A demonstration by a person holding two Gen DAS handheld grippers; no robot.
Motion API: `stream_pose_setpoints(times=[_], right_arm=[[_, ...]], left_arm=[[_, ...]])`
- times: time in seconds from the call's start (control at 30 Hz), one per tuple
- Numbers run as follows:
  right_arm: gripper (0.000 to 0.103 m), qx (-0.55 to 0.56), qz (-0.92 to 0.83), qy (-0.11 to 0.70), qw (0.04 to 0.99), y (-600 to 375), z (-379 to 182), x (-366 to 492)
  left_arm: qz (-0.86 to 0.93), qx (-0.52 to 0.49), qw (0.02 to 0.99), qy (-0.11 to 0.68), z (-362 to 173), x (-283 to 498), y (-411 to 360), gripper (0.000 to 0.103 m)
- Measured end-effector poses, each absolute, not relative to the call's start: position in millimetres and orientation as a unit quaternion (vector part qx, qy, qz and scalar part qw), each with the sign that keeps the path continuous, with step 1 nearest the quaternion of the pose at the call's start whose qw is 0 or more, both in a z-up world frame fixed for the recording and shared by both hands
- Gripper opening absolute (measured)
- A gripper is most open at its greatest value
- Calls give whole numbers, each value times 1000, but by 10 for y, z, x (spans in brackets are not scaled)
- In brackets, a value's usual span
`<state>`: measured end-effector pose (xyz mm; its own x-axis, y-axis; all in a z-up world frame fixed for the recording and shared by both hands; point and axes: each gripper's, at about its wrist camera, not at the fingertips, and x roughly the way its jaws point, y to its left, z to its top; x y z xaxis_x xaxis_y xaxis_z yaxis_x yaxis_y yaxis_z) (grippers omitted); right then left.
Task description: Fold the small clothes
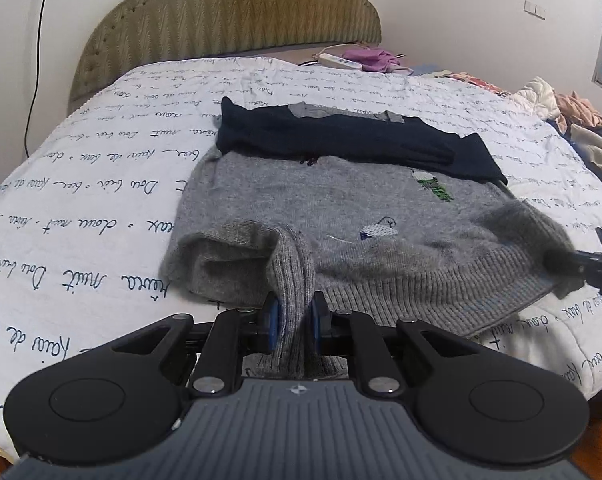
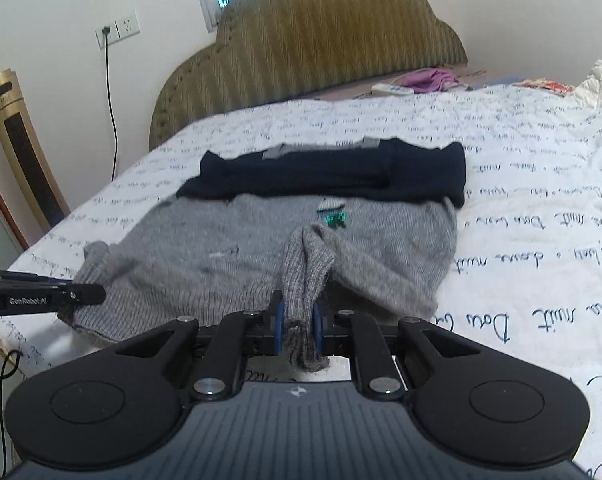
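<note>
A small grey knit sweater lies on the bed, its navy sleeves folded across the far part. My left gripper is shut on the ribbed hem at the sweater's left corner, which bunches up between the blue pads. My right gripper is shut on the hem at the right corner, with a strip of ribbing hanging behind the pads. Both corners are raised off the bed. Each gripper shows at the edge of the other's view: the right gripper, the left gripper.
The bed has a white quilt printed with dark handwriting and an olive padded headboard. A loose clothes pile sits at the bed's right side. A remote and purple cloth lie near the headboard. A tower fan stands beside the bed.
</note>
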<state>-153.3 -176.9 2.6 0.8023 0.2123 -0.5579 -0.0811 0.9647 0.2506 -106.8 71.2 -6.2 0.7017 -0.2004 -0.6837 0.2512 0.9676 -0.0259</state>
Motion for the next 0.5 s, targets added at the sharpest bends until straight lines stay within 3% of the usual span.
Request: stream_pose_setpoints(times=[0.5], right_arm=[[14,111,67,257,958,-1830,241,-1455]], left_arm=[[-107,61,933,337,267,-864,605,15]])
